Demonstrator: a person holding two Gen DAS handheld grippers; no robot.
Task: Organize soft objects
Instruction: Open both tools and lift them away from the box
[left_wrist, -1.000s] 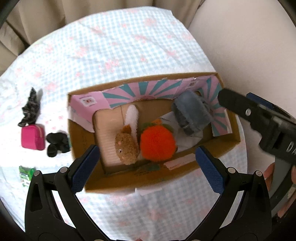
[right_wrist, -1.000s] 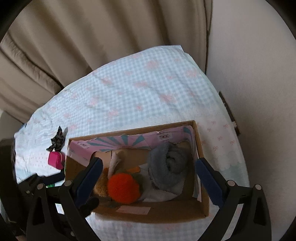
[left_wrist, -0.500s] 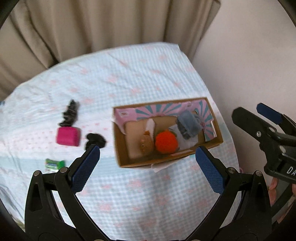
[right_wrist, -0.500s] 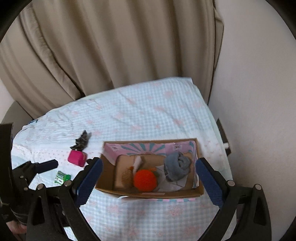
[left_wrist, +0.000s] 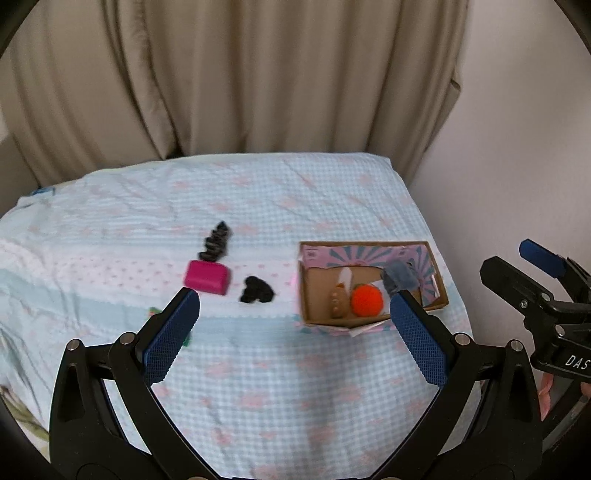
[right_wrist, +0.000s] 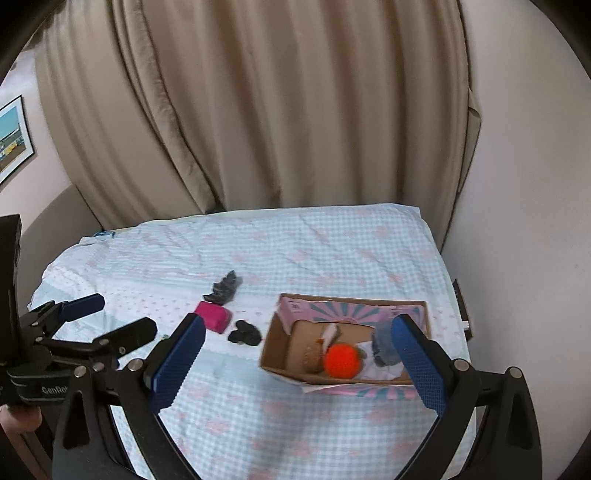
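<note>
A: How far along does it look?

B: Partly done, I'd say. The box (left_wrist: 373, 284) sits near the right edge of the bed (left_wrist: 258, 387) and holds three soft things: a brown plush (left_wrist: 338, 301), an orange ball (left_wrist: 366, 301) and a grey roll (left_wrist: 400, 277).

A: And what is left?

B: Left of the box, on the sheet, lie a black tuft (left_wrist: 256, 290), a pink pouch (left_wrist: 207, 277) and a dark scrunchie (left_wrist: 216, 240). Something green (left_wrist: 153, 312) peeks out behind a pad; too hidden to name.

A: The tongs?

B: The left gripper (left_wrist: 295, 332) stands spread wide with nothing between its pads. The right gripper (right_wrist: 299, 362) is likewise wide apart and bare. Both hang above the near half of the bed.

A: Room to move?

B: Plenty. The near sheet is bare, and the loose items lie apart from each other, the tuft just beside the box wall. Watch the right side: the box is close to the bed's edge and the wall (left_wrist: 517, 166), with a curtain (left_wrist: 258, 74) behind.
</note>
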